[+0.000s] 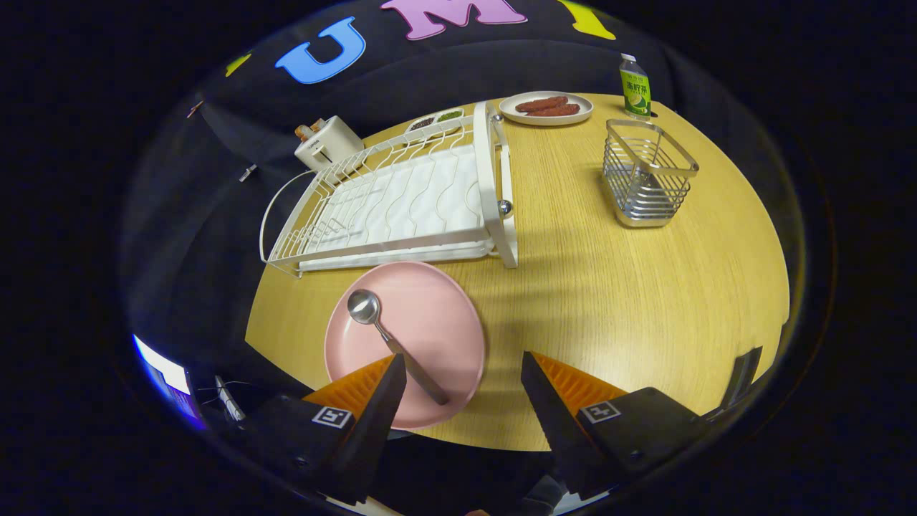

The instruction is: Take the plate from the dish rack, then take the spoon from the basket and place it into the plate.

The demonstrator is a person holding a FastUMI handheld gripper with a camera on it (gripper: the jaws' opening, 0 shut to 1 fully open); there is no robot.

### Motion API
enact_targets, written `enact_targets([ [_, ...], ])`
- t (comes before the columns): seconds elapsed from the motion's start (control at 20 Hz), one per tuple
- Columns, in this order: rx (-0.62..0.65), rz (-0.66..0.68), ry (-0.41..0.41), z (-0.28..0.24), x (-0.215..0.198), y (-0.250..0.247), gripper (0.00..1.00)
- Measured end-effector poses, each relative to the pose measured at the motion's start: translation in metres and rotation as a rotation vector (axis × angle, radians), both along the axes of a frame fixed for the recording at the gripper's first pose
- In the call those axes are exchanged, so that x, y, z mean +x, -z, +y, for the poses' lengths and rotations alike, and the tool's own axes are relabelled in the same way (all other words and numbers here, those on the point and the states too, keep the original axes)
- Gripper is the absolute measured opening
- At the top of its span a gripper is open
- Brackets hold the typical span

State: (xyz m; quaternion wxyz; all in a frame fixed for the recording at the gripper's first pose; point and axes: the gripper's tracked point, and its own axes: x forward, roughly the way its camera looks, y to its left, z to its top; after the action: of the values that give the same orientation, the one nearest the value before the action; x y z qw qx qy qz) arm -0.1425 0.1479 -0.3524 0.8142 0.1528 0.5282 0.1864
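Note:
A pink plate (430, 315) lies flat on the wooden table (609, 301), just in front of the white dish rack (401, 201). A metal spoon (390, 340) rests in the plate, bowl toward the rack, handle pointing back at my left finger. My gripper (464, 369) is open above the table's near edge, nothing between its fingers. The left finger (372, 401) overlaps the plate's near rim and the spoon's handle end lies right beside it. The wire basket (647, 175) stands far beyond the right finger.
Behind the rack sit a white toaster (327, 142) and small dishes (437, 118). A white plate with sausages (546, 108) and a green-labelled bottle (635, 87) stand at the table's far side. Bare wood stretches between the plate and the basket.

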Motion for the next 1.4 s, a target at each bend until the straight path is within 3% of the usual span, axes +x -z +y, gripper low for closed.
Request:
enact_targets([
  [0.3, -0.077, -0.228, -0.005, -0.021, 0.05, -0.065, 0.99],
  [0.7, -0.19, -0.569, 0.064, -0.045, 0.124, -0.177, 0.99],
  [1.05, -0.272, -0.772, 0.057, -0.057, 0.152, -0.241, 0.99],
  [1.4, -0.288, -0.868, 0.122, -0.067, 0.161, -0.274, 0.98],
])
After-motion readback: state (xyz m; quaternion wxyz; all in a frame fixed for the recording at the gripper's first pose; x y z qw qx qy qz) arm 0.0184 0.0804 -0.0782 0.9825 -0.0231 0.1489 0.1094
